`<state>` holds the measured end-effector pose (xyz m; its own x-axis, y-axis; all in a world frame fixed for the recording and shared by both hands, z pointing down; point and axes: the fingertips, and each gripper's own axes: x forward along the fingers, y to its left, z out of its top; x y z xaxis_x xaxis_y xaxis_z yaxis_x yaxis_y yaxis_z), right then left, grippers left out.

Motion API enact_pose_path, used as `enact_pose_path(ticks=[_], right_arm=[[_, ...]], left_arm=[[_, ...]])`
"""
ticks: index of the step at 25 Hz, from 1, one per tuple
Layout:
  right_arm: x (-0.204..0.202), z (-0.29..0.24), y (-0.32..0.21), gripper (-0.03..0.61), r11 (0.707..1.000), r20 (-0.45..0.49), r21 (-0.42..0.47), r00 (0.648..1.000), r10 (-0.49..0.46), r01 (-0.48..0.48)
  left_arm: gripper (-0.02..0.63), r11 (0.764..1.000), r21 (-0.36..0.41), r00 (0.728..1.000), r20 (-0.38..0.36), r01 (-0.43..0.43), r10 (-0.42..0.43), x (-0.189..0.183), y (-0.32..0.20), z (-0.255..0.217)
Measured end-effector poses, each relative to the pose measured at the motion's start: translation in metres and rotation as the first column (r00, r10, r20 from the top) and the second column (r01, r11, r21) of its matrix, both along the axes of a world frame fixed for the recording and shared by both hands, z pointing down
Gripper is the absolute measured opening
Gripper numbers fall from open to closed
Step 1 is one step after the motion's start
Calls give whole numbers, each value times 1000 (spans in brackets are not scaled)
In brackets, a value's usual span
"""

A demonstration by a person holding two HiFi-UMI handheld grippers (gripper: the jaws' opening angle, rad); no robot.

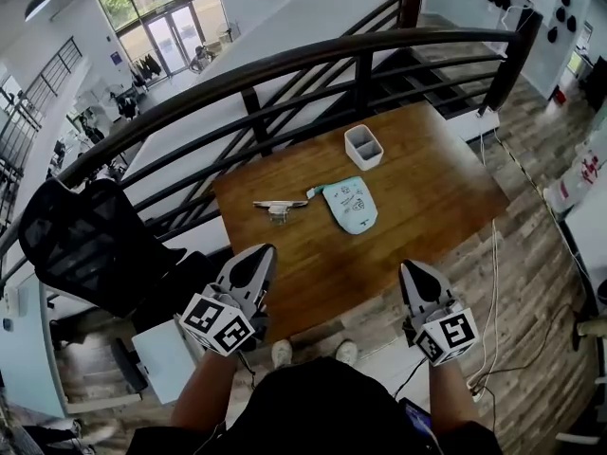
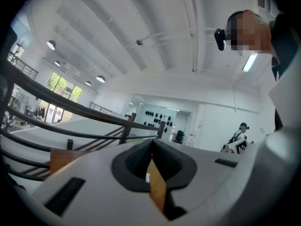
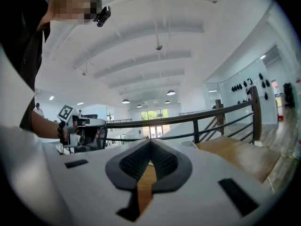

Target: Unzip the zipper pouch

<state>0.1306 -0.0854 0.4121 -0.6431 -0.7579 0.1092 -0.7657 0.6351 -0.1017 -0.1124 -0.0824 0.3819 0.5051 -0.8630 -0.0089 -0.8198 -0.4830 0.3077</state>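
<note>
Head view: the zipper pouch (image 1: 349,204) lies in the middle of the table (image 1: 446,197). The left gripper (image 1: 260,254) and right gripper (image 1: 411,271) are at the table's near edge, well apart from the pouch. A white box (image 1: 363,146) stands near the table's far edge, and I cannot tell what is in it.
Left gripper view: the jaws are pressed together and hold nothing.
Right gripper view: the jaws are together and hold nothing.

Head view looks steeply down on the worktop (image 1: 427,207) from above. Both gripper views look level, close along their jaws; all three share the railing (image 1: 313,58).
</note>
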Motion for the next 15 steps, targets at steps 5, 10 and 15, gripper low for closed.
enact_pose_path(ticks=[5, 10, 15], right_arm=[[-43, -7, 2, -6, 999, 46, 3, 998, 31, -32], [-68, -4, 7, -7, 999, 43, -14, 998, 52, -52], [-81, 5, 3, -8, 998, 15, -50, 999, 38, -37]], left_arm=[[14, 999, 25, 996, 83, -47, 44, -34, 2, 4], [14, 997, 32, 994, 93, -69, 65, -65, 2, 7], [12, 997, 27, 995, 67, -78, 76, -77, -4, 12]])
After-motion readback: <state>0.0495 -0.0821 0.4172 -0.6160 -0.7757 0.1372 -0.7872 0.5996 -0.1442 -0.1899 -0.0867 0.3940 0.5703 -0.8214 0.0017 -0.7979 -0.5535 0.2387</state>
